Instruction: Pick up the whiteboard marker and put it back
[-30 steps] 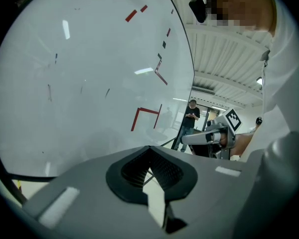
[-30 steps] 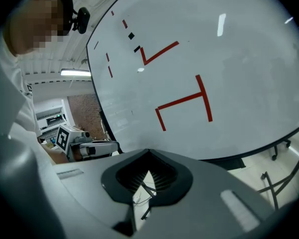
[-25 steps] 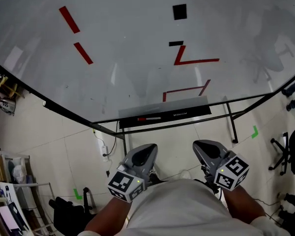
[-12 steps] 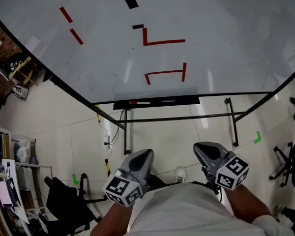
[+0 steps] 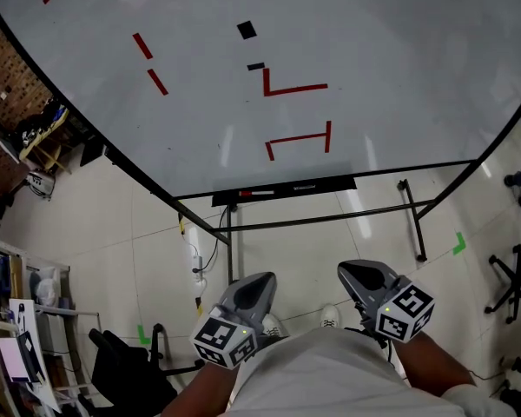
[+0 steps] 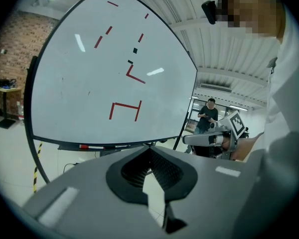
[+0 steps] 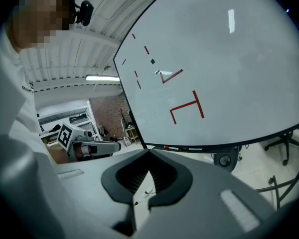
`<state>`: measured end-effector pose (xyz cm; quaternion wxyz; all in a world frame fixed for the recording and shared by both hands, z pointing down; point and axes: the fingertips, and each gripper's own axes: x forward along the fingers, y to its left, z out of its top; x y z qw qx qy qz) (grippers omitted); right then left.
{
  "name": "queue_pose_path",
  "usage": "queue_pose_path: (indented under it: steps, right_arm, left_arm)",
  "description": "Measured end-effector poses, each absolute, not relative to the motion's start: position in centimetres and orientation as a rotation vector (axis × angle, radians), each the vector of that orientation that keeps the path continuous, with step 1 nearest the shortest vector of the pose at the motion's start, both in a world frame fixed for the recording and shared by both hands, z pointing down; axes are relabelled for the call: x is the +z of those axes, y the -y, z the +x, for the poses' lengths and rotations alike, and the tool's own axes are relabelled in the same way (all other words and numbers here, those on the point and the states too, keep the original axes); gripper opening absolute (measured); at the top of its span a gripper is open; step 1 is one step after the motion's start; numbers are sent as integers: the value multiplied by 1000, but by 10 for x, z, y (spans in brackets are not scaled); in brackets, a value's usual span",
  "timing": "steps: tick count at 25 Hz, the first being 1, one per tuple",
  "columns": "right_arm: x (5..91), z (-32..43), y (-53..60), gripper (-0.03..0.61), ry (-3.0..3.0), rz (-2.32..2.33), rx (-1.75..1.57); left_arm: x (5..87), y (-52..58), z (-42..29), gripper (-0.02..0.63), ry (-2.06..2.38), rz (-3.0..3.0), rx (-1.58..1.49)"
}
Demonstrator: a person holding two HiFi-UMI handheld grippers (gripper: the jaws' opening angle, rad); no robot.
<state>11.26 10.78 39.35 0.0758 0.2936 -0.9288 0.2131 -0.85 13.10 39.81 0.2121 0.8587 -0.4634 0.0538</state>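
Pick-up not yet begun; reach pending.
Head view: whiteboard marker (image 5: pixel 256 193) lies in the tray (image 5: pixel 326 184) under the whiteboard (image 5: pixel 399 50), well apart from both claws at the waist. Left gripper view: left claw (image 6: pixel 149 149) pressed together, empty. Right gripper view: right claw (image 7: pixel 148 152) likewise closed on nothing. Grasp and return both remain.

The whiteboard (image 5: pixel 399 42) is white, marked with red strokes (image 5: pixel 297 137) and small black squares (image 5: pixel 246 29), and framed in black. On its black tray (image 5: pixel 326 183) lies a marker (image 5: pixel 255 193) with a red cap and a white barrel. The left gripper (image 5: pixel 264 279) and right gripper (image 5: pixel 351 272) are grey with black pads (image 6: pixel 164 171), each bearing a cube (image 5: pixel 224 340) of black-and-white squares. The floor (image 5: pixel 304 250) is cream tile with green tape marks (image 5: pixel 457 244).
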Motion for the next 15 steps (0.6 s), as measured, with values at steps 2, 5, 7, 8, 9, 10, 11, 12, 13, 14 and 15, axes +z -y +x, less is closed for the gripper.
queue_pose_path:
  steps: [2,5,7,8,9,10,11,12,13,14,15]
  right_arm:
    - [394,103,-112,2,2783,897,637]
    - [397,92,-120,2,2776,923,646]
    - [397,86,-122,1,2767,941,644]
    - [397,83,-123,0,2762,948,641]
    - [398,81,-125,2,2757,953,639]
    - [398,79,-126,2,2753,959,638]
    - [398,77,-128,2,2749,965,638]
    - [398,76,-130,2,2744,970,638]
    - [397,75,-131,2,2740,974,637]
    - [397,74,-132,2,2736,976,636]
    - [398,74,-133,1,2732,978,635]
  left_arm:
    - [397,-132,-18,16,1280,2393,138]
    - [397,-136,-28,16,1252,2421,142]
    - [397,-136,-34,17,1236,2436,149]
    - [397,-136,-37,17,1230,2440,150]
    - [398,-136,-39,16,1224,2441,152]
    - [398,-137,-41,16,1218,2444,155]
    - [398,-138,-43,16,1211,2447,158]
    - [398,-139,-45,16,1206,2452,161]
    - [397,-139,-46,16,1202,2457,161]
    - [397,-139,-47,17,1198,2461,157]
    - [397,-139,-47,17,1194,2464,153]
